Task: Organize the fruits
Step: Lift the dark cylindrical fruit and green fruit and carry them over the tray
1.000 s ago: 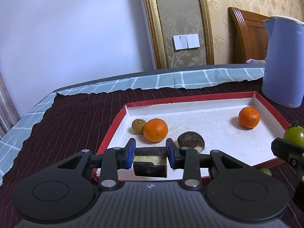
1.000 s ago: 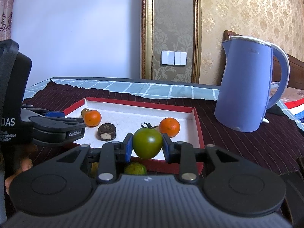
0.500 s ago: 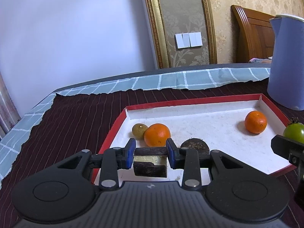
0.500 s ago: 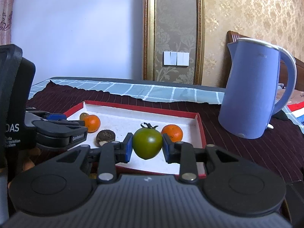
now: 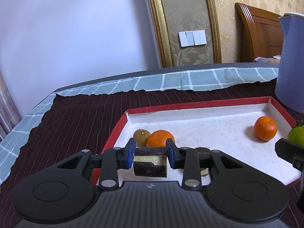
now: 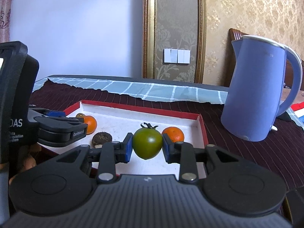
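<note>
Tray point(image 5: 212, 105): shallow, red rim, white floor, lower centre-right of the left wrist view; lower centre in the right wrist view point(image 6: 144, 108).

Contents, left wrist view: small brownish-green fruit point(image 5: 141, 137) near the tray's left wall, touching an orange point(image 5: 159, 138) just right of it. A second orange point(image 5: 265, 127) sits at the right, well apart from the first. A dark round fruit point(image 5: 201, 149) is mostly hidden behind the right finger; better seen in the right wrist view point(image 6: 101, 138).

Left hand-held gripper point(image 5: 151, 153): blue pads pinch a dark piece with a pale yellow inside point(image 5: 150, 163), held over the tray's near edge.

Right hand-held gripper point(image 6: 146, 146): pads pinch a green tomato point(image 6: 147, 143), stem up, held over the tray's near right part; the second orange point(image 6: 173, 134) shows just behind it. In the left wrist view the tomato point(image 5: 296, 135) appears at the right edge.

Surface: counter covered by a dark maroon striped cloth point(image 5: 76, 117) over a pale blue checked cloth point(image 5: 180, 79).

Room: plain white wall at upper left, gold frame point(image 5: 161, 28), patterned beige wallpaper, white switches point(image 5: 192, 38), wooden headboard point(image 5: 258, 34).

Around: blue kettle point(image 6: 256, 93) stands on the maroon cloth, right of the tray, apart from it. The left gripper's body blocks the tray's left corner in the right wrist view.
</note>
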The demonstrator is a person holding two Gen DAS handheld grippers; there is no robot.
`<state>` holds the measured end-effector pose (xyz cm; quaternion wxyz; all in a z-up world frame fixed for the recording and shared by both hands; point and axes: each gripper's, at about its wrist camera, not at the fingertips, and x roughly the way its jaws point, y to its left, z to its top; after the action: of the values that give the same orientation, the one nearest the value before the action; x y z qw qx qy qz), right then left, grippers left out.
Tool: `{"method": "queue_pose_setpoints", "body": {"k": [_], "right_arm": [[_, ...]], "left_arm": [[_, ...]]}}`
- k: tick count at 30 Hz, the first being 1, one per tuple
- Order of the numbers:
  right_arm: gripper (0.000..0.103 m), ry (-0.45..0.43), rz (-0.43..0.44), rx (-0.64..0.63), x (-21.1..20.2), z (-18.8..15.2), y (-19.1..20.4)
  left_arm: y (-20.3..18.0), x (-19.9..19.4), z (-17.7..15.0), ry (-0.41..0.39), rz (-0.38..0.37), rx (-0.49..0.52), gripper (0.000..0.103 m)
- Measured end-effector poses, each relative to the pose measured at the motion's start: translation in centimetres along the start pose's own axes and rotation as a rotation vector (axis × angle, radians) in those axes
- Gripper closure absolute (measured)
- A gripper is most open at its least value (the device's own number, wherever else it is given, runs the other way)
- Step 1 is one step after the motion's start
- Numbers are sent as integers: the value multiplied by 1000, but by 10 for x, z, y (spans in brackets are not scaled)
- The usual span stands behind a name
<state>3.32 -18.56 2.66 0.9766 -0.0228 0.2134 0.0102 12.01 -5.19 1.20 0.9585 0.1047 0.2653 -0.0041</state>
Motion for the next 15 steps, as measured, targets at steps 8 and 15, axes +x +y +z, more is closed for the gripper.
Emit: {"method": "queue_pose_setpoints", "body": {"k": [8,15], "right_arm": [[73,9,-8,5,17,10,-5],[73,13,-10,25,28,13,-11]], "left_arm": [[-4,14,9,10,9,2,69],[-6,22,11,12,10,3,69]]}}
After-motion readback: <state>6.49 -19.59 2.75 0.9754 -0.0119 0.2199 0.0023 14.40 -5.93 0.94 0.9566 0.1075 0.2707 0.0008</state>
